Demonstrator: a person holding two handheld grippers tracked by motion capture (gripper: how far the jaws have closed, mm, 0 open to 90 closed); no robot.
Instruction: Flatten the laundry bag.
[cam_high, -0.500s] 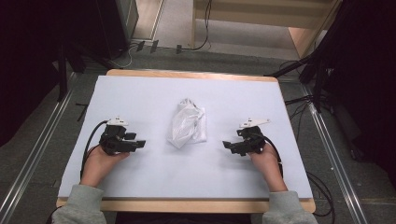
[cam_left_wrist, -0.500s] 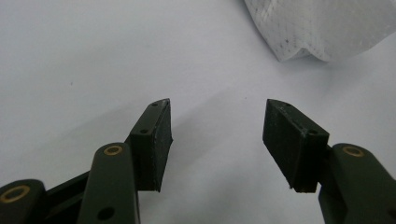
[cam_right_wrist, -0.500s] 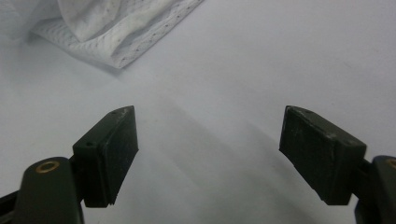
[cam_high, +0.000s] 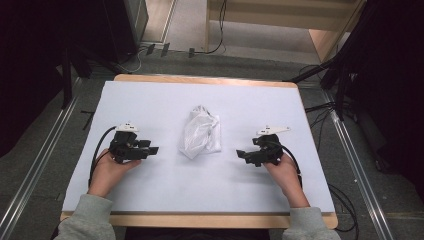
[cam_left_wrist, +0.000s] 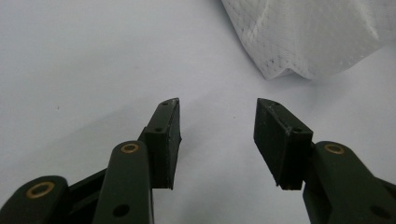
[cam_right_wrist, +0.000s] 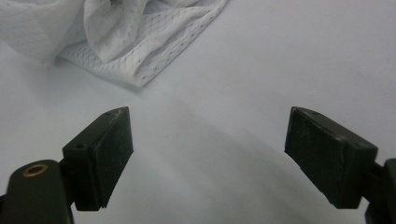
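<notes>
Two grippers flank the crumpled white mesh cloth (cam_high: 200, 132) mid-table: the left gripper (cam_high: 152, 149) and right gripper (cam_high: 241, 154) both stand wide, empty. Best to approach low, pinching opposite near corners without dragging the bundle across the white table cover (cam_high: 150, 100).

Left gripper (cam_high: 153, 149) and right gripper (cam_high: 242, 154) — each held low in one hand, jaws pointing inward toward each other. Both stand parted with nothing between them — the right wider.
</notes>
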